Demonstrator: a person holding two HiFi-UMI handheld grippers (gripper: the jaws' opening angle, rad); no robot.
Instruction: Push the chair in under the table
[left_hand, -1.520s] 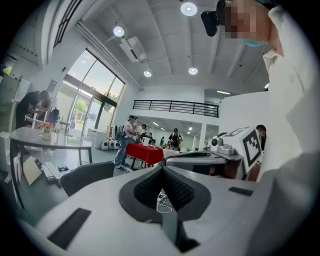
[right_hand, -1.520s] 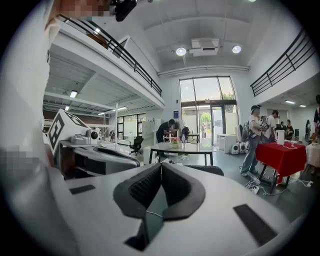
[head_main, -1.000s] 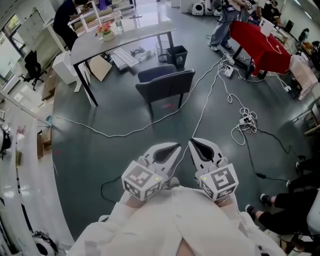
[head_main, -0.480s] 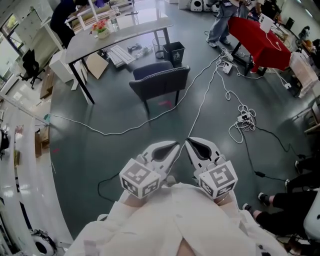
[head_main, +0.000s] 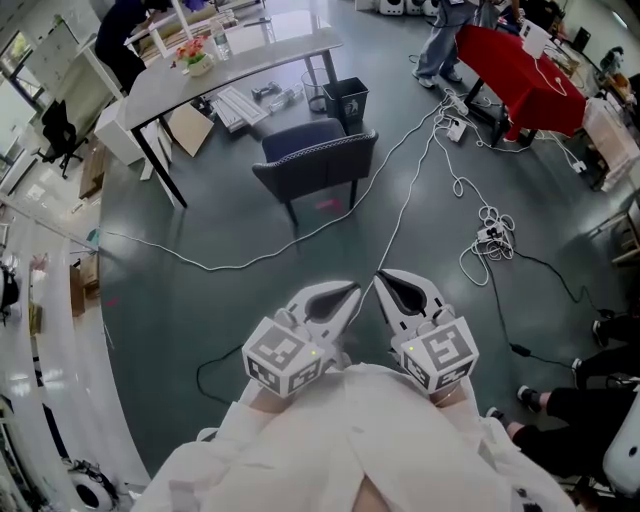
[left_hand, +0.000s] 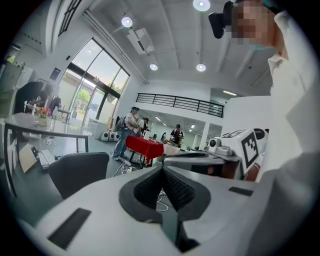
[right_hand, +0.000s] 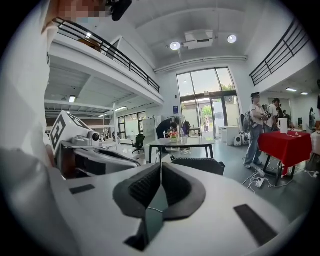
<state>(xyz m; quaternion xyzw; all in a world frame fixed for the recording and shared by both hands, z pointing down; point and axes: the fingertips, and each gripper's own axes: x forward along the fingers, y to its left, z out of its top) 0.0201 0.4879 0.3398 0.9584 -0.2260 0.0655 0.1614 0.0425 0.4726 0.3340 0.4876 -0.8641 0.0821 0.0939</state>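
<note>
A dark blue chair (head_main: 315, 158) stands on the grey floor, its back towards me, a little out from the grey table (head_main: 235, 65) with black legs. The same chair (left_hand: 79, 172) shows low at the left in the left gripper view and small behind the jaws as the chair (right_hand: 197, 164) in the right gripper view. Both grippers sit close to my body, well short of the chair. My left gripper (head_main: 352, 293) is shut and empty. My right gripper (head_main: 381, 279) is shut and empty too.
White cables (head_main: 405, 210) snake across the floor between me and the chair. A black bin (head_main: 345, 100) and a keyboard lie under the table. A red-covered table (head_main: 520, 75) stands at the right, with people near it. Flowers (head_main: 193, 55) sit on the grey table.
The chair and table have slid slightly up and left in the head view as I stepped nearer. Both grippers stay shut, side by side.
</note>
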